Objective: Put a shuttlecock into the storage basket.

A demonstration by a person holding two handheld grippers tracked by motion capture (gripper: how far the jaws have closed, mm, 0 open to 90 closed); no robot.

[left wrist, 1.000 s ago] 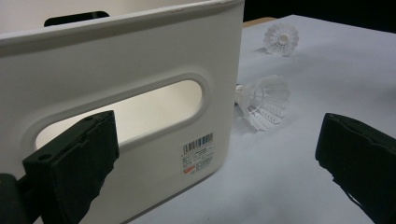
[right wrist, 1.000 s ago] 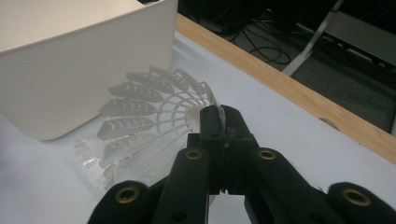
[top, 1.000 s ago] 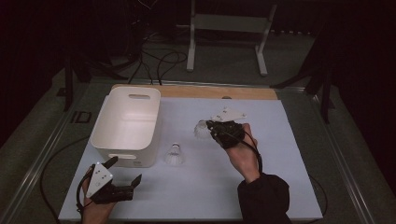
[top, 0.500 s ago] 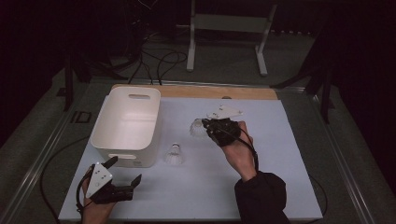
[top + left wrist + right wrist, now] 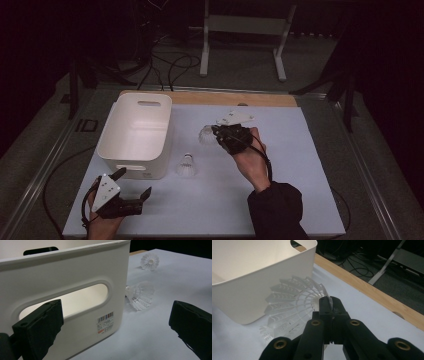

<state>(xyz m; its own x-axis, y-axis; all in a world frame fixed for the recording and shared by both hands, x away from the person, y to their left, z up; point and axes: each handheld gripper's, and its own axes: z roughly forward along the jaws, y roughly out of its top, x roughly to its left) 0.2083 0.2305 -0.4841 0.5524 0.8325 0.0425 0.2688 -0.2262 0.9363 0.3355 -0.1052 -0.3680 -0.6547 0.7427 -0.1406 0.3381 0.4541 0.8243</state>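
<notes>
Two white plastic shuttlecocks, one white bin, two hand-held tools. Held shuttlecock [image 5: 206, 135]: pinched at the rim of its skirt by the right tool [image 5: 220, 134], whose jaws are closed together on the thin plastic edge; in the right gripper view the held shuttlecock [image 5: 292, 307] lies with its long axis roughly level, the open skirt fanned out toward the white bin [image 5: 262, 277] and spreading to the left of the right tool [image 5: 329, 305]. It sits over the middle of the white tabletop [image 5: 300, 165], just right of the bin, and whether it is lifted clear of the surface cannot be told. Loose shuttlecock [image 5: 186, 166]: standing on the tabletop near the bin's front right corner, cork end up and skirt down in the high view, well apart from either tool; in the left gripper view the loose shuttlecock [image 5: 141, 296] shows beside the bin corner. White bin [image 5: 137, 135]: rectangular, with handle slots, at the left of the tabletop. Left tool [image 5: 131, 187]: resting low at the front left edge of the tabletop, jaws spread wide with nothing between them, aimed at the bin's near wall.
</notes>
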